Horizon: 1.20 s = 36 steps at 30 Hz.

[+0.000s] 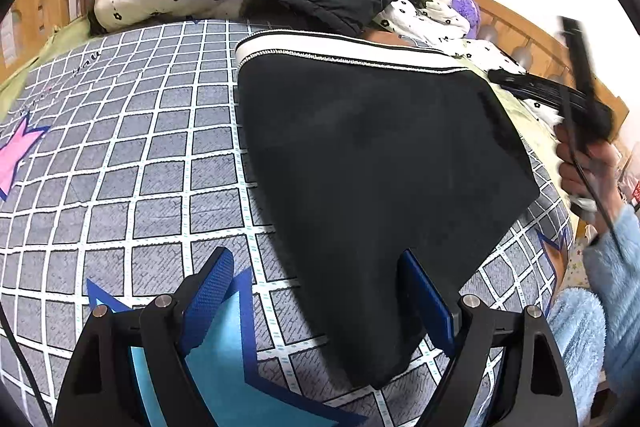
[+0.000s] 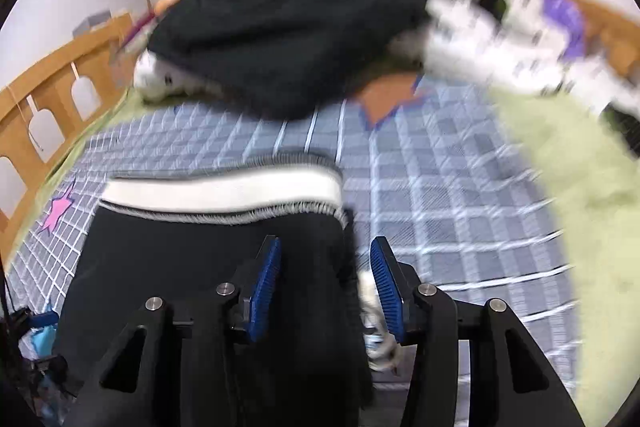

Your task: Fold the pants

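My left gripper [image 1: 316,291] hangs low over the bed [image 1: 132,163], jaws spread wide and holding nothing; its right finger lies on the lower corner of the black pants [image 1: 372,155], which lie folded on the checked sheet, white waistband [image 1: 340,57] farthest from me. My right gripper [image 2: 324,287] straddles the pants' edge, jaws apart, gripping nothing.
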Available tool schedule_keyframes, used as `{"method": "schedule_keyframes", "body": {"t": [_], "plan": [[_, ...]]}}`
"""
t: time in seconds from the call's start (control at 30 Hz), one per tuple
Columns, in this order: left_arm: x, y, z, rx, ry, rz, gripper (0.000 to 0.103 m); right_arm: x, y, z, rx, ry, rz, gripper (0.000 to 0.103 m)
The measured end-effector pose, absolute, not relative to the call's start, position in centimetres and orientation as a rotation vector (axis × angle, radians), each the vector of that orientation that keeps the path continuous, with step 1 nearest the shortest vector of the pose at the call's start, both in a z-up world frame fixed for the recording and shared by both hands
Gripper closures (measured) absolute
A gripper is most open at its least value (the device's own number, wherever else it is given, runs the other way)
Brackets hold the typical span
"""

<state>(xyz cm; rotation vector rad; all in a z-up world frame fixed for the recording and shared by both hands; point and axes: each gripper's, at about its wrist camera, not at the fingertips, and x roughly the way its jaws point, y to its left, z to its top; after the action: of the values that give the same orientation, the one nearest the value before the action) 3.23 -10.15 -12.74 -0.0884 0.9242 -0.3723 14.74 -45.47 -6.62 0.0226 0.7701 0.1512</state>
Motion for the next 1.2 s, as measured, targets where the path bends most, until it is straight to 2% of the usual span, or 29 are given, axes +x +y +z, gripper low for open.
{"method": "schedule_keyframes", "body": {"t": [0.1,0.17,0.23,0.37,0.47,0.6,0.63,0.83,0.87,0.9,0.93,0.97,1.0,1.03,1.07,1.17,1.2], "plan": [[3.6,-10.8,-14.8,-0.091,0.999,-0.360,0.015,12.2,-44.7,-7.1,-0.021,0.774,0.196,0.056],[3.4,-11.3,-14.6,-0.074,0.993,-0.355,0.016,11.5,-44.0,-10.2,-0.082,0.869,0.193,0.058],[3.3,-11.5,-13.8,-0.060,0.985,-0.370,0.018,10.2,-44.2,-12.2,-0.083,0.857,0.179,0.056],[4.7,-10.9,-11.4,-0.049,0.922,-0.360,0.019,11.0,-45.7,-9.2,-0.016,0.866,0.179,0.055],[7.7,-10.3,-11.0,-0.109,0.950,-0.365,0.019,12.6,-46.7,-8.3,0.028,0.860,0.174,0.040],[11.9,-9.3,-12.4,-0.214,1.017,-0.376,0.019,15.7,-46.5,-10.9,0.043,0.985,0.194,0.036],[12.8,-9.2,-13.1,-0.223,1.033,-0.379,0.019,16.2,-46.6,-11.7,0.063,0.994,0.217,0.033],[14.4,-9.6,-16.0,-0.227,1.041,-0.417,0.022,17.0,-45.3,-12.5,-0.016,0.978,0.259,0.034],[14.8,-9.8,-16.0,-0.235,1.034,-0.423,0.029,17.5,-45.5,-12.8,0.007,0.995,0.267,0.034],[15.0,-9.8,-16.0,-0.244,1.035,-0.433,0.047,18.0,-45.8,-13.1,0.038,1.013,0.277,0.034],[15.2,-10.0,-16.1,-0.276,1.048,-0.458,0.051,18.4,-46.2,-13.4,0.078,1.034,0.290,0.034],[15.3,-10.0,-15.9,-0.287,1.051,-0.443,0.060,18.4,-46.5,-13.5,0.109,1.047,0.300,0.034],[15.4,-10.0,-15.6,-0.292,1.043,-0.442,0.079,18.6,-46.8,-13.9,0.155,1.066,0.317,0.036],[15.1,-10.1,-14.6,-0.282,1.014,-0.443,0.081,18.6,-47.0,-14.1,0.201,1.084,0.350,0.044],[15.2,-10.0,-14.0,-0.274,1.005,-0.433,0.084,18.6,-47.2,-14.1,0.239,1.101,0.366,0.045],[15.1,-9.7,-12.7,-0.296,0.984,-0.460,0.088,18.0,-47.6,-13.1,0.287,1.114,0.372,0.057],[15.0,-9.4,-12.0,-0.308,0.973,-0.475,0.089,17.6,-47.7,-12.5,0.308,1.099,0.360,0.071]]}}
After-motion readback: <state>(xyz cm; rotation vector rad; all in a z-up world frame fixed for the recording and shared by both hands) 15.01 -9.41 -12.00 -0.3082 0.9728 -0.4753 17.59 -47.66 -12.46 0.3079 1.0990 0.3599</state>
